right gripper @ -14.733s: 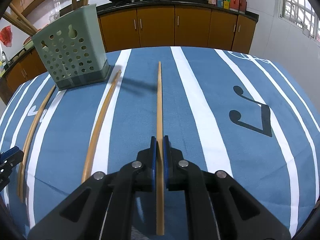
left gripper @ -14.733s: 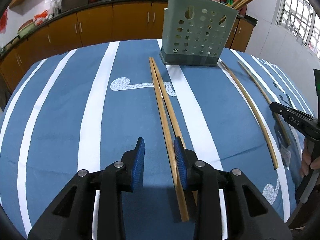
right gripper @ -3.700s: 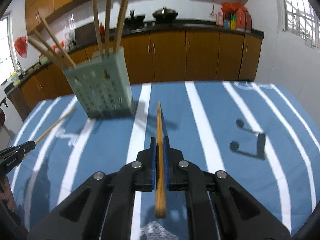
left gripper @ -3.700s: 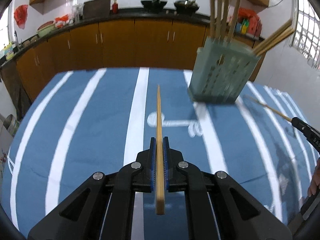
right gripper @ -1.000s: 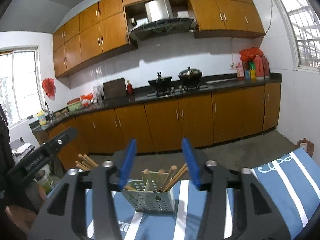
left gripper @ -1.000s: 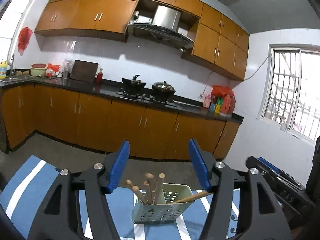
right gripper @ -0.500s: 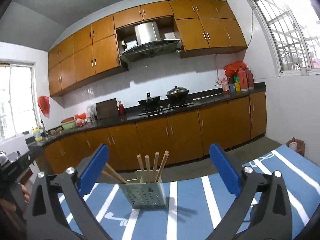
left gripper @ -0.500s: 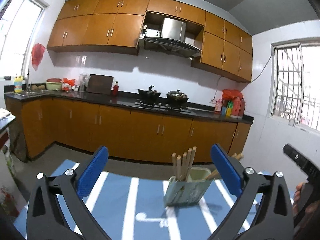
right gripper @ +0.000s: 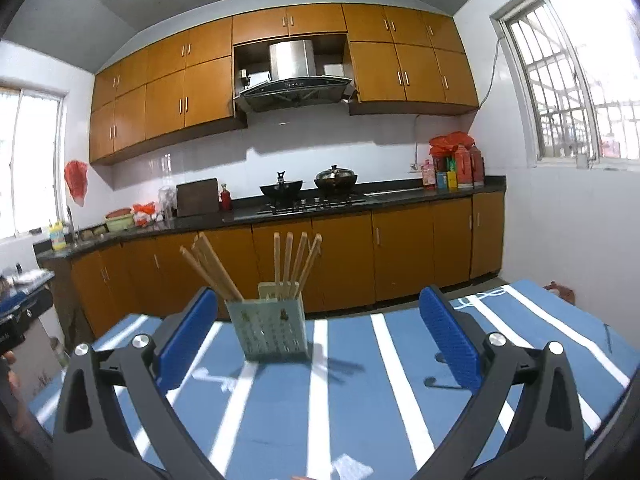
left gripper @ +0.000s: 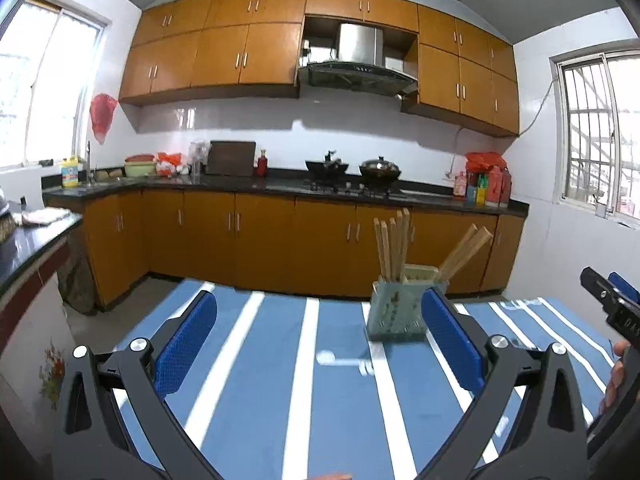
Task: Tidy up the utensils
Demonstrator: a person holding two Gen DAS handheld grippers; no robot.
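Found the left gripper (left gripper: 319,297) spread as wide as it goes, jaws just done opening, nothing between the blue pads (left gripper: 186,344) and nothing touched. Found the right gripper (right gripper: 318,294) the same: jaws just opened, spread fully, holding nothing. Caught the right gripper's black tip at the right edge of the left wrist view, with part of a hand (left gripper: 612,380) below it.

Saw a table under a blue tablecloth (left gripper: 260,400) with white stripes. Saw the pale green perforated chopstick holder (right gripper: 268,328) upright on the far part of the cloth, well apart from both tools. Counted four wooden chopsticks (right gripper: 296,258) nearly upright in one compartment; could not count the bunch leaning out of the other side, too tightly packed.

Beyond the table, took in a kitchen: orange-brown cabinets (left gripper: 264,240) under a dark countertop and along the wall above, and a steel range hood (left gripper: 360,56) over the stove. Counted one wok (left gripper: 326,166) and one lidded pot (left gripper: 380,168) on the burners, one dark cutting board (left gripper: 232,158) against the white tiles, one red bag (left gripper: 102,114) hung on the wall, and two windows, one on each side.
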